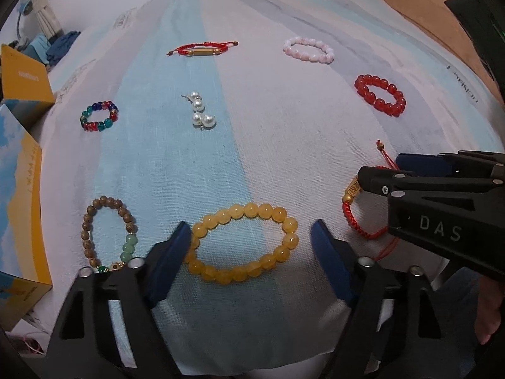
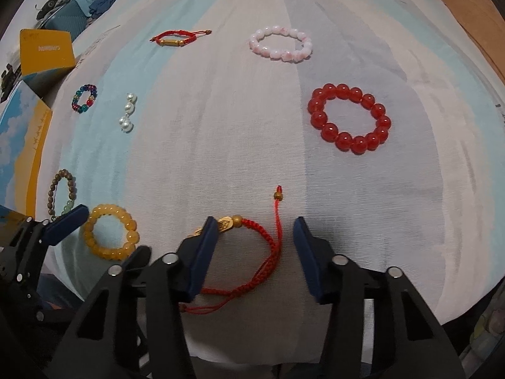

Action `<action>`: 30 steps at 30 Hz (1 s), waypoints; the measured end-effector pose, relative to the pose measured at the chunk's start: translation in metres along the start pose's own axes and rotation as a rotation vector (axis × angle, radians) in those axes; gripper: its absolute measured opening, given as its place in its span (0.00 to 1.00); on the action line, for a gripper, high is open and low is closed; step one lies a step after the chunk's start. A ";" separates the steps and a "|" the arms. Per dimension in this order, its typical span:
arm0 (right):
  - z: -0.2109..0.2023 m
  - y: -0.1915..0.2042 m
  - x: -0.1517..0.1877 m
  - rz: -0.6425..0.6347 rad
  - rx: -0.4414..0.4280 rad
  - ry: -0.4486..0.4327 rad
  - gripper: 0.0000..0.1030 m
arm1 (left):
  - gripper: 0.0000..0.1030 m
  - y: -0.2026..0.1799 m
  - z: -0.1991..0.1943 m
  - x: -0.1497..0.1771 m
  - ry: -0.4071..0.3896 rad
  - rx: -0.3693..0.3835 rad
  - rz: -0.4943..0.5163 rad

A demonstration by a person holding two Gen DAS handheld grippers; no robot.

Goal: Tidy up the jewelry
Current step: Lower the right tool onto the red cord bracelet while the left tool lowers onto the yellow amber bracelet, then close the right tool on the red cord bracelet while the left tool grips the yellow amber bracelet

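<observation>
8 jewelry pcs flat on striped cloth, incl. yellow bead bracelet (image 1: pixel 241 242) & red cord bracelet (image 2: pixel 249 252) nearest.

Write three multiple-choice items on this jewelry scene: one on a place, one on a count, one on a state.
1. What lies between the left gripper's fingers?
A. yellow bead bracelet
B. pearl earrings
C. pink bead bracelet

2. How many red cord bracelets lie on the cloth?
A. one
B. two
C. four

3. The right gripper's jaws are:
A. pressed together
B. apart around the near red cord bracelet
C. holding a box

Answers: 1 A, the yellow beads sit between the blue pads. 2 B, one near, one far. 3 B, a gap shows beside the cord.
</observation>
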State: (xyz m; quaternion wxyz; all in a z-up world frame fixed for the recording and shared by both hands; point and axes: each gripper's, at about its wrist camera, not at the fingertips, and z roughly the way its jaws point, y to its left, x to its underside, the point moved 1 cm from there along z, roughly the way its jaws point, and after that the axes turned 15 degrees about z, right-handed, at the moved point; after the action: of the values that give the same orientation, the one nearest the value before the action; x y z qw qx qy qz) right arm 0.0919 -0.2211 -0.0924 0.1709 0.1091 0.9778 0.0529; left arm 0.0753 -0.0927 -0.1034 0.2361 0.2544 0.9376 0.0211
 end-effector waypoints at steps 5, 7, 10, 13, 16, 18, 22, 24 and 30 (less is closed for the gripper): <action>0.000 0.002 0.003 -0.017 0.018 -0.005 0.21 | 0.45 -0.002 0.000 0.002 0.016 0.042 -0.001; 0.001 0.002 0.003 -0.019 0.028 -0.006 0.20 | 0.43 -0.003 0.000 0.003 0.015 0.039 0.005; 0.002 0.001 0.003 -0.019 0.031 -0.009 0.14 | 0.35 -0.005 0.000 0.003 0.014 0.052 0.006; 0.002 -0.002 0.002 -0.009 0.023 -0.010 0.11 | 0.14 -0.005 0.001 0.003 0.015 0.066 0.002; 0.002 -0.004 0.002 -0.002 0.018 -0.013 0.09 | 0.09 -0.004 0.001 0.004 0.017 0.074 -0.001; 0.001 -0.006 0.002 0.003 0.012 -0.015 0.08 | 0.08 -0.001 0.000 0.004 0.014 0.088 -0.011; -0.002 -0.009 0.001 0.017 0.004 -0.026 0.07 | 0.08 0.002 -0.002 0.005 0.009 0.101 -0.022; -0.003 -0.010 0.000 0.023 -0.001 -0.031 0.07 | 0.08 0.002 -0.004 0.006 0.007 0.101 -0.022; -0.010 -0.014 -0.001 0.043 -0.015 -0.057 0.07 | 0.08 0.006 -0.009 0.008 -0.007 0.097 -0.034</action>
State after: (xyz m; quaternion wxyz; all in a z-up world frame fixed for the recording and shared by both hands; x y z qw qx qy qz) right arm 0.0870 -0.2356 -0.0846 0.1984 0.1304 0.9695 0.0605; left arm 0.0680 -0.0831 -0.0973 0.2271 0.2494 0.9410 -0.0291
